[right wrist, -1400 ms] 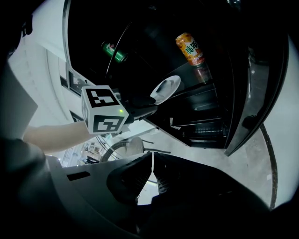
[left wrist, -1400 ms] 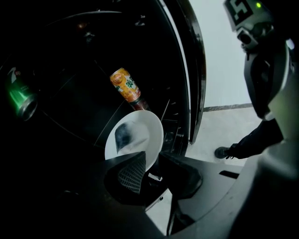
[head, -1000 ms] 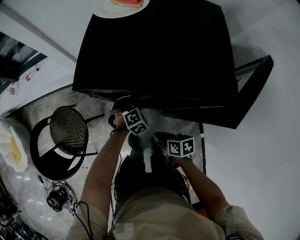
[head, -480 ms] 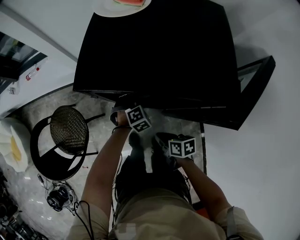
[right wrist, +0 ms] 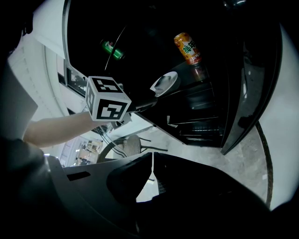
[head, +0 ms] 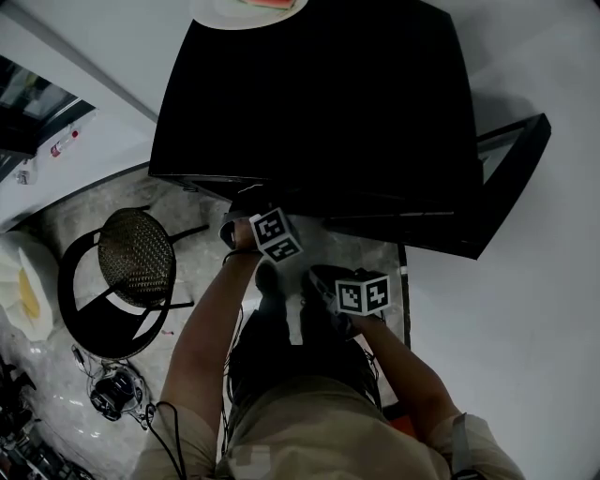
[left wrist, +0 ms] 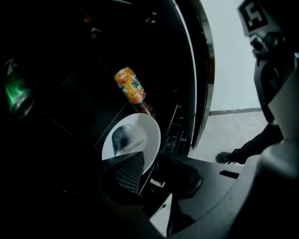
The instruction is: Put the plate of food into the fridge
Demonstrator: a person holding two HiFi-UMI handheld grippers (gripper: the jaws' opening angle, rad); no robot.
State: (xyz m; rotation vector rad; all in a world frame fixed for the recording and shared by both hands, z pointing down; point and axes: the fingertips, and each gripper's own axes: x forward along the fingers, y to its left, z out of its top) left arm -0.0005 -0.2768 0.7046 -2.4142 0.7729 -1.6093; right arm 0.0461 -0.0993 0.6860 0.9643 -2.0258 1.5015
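A white plate (left wrist: 140,135) with a dark, blurred piece of food on it is tilted inside the dark fridge (head: 319,103), and it also shows in the right gripper view (right wrist: 164,84). My left gripper (left wrist: 142,173) is shut on the plate's near rim, reaching in under the fridge top. In the head view only its marker cube (head: 275,234) shows. My right gripper (right wrist: 152,175) hangs outside the fridge, lower than the left one, shut with nothing between its jaws. Its cube (head: 362,293) sits to the right of the left arm.
An orange bottle (left wrist: 131,86) lies just behind the plate and a green can (left wrist: 17,93) lies at the far left of the fridge. The fridge door (head: 506,178) stands open at the right. Another plate (head: 246,11) rests on top. A round chair (head: 131,272) stands at the left.
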